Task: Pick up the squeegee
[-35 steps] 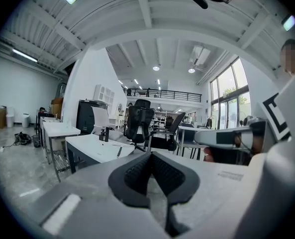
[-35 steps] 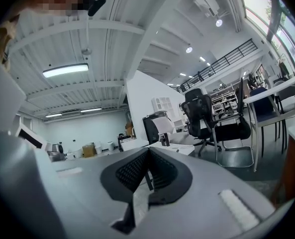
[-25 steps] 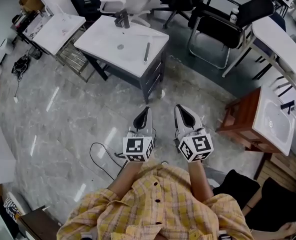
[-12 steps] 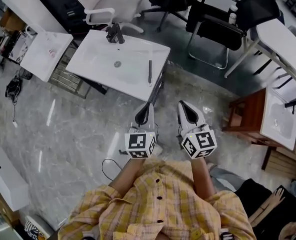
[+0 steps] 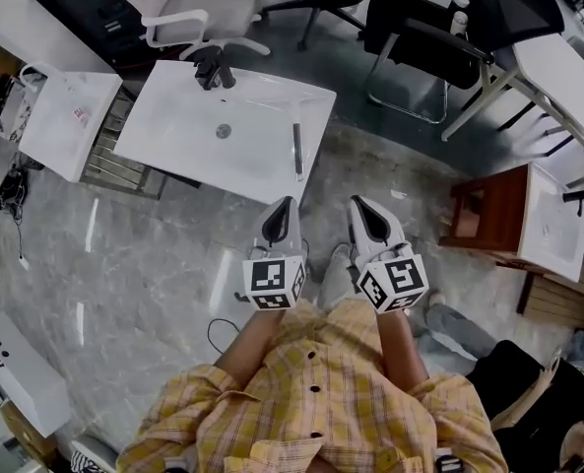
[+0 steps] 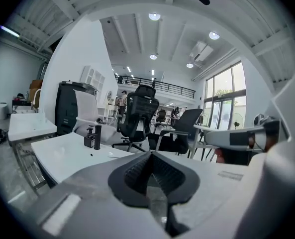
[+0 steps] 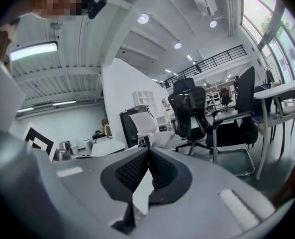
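Observation:
The squeegee (image 5: 297,151), a thin grey bar, lies on the right part of a white sink top (image 5: 173,131) that carries a black faucet (image 5: 209,67). In the head view my left gripper (image 5: 282,205) and right gripper (image 5: 360,203) are held side by side in front of the person's checked shirt, just short of the sink top's near edge. Both point toward it, and the squeegee lies a little beyond them. The left gripper (image 6: 151,156) has its pads pressed together with nothing between them. The right gripper (image 7: 148,151) is shut the same way.
A white office chair (image 5: 203,3) and black chairs (image 5: 439,28) stand behind the sink top. A second white top (image 5: 60,121) sits to its left. A wooden cabinet with a white basin (image 5: 488,215) is at the right. A black cable (image 5: 218,333) lies on the marble floor.
The person has walked toward the white sink top, which now lies closer to both grippers. Both grippers stayed shut and side by side.

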